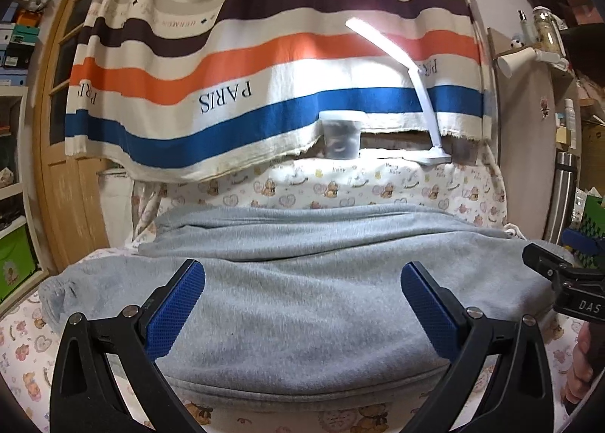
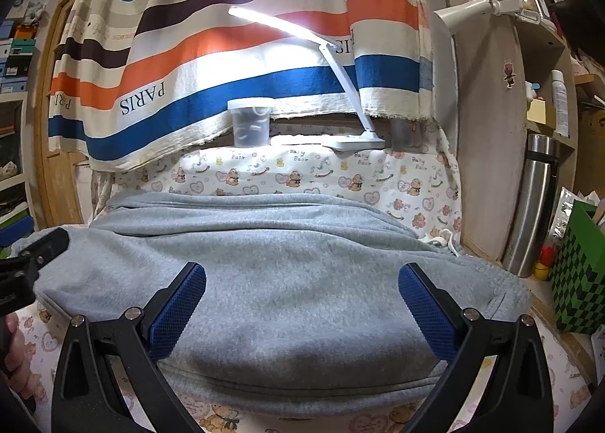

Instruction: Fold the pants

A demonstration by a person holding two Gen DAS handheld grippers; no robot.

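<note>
Your left gripper (image 1: 302,304) is spread wide, blue pads (image 1: 176,314) well apart with nothing pinched between them. It's hanging over the near half of the pants (image 1: 302,282); I can't tell if the pads actually touch the fabric. Your right gripper (image 2: 302,306) is the same deal: fully spread, holding nothing, parked over the near fold of the pants, toward the waistband end.

The pants are grey sweats lying crosswise on the bear-print sheet (image 2: 340,176), already doubled lengthwise so one leg sits on top of the other. The cuffs are at the left end in the left view, and the waistband with its white drawstring (image 2: 442,238) is at the right end in the right view. The near edge is a smooth fold and the top layer has a few long wrinkles.

Around the pants: behind them, on the far side of the sheet, there's a lit white desk lamp (image 2: 355,142) and a clear tub (image 2: 251,123), with a striped curtain (image 1: 264,55) hanging behind those. Right of the waistband there's a steel flask (image 2: 533,206) and a green checkered box (image 2: 578,274). Left of the cuffs is a wooden door (image 1: 64,176). Nothing sits on the pants themselves.
</note>
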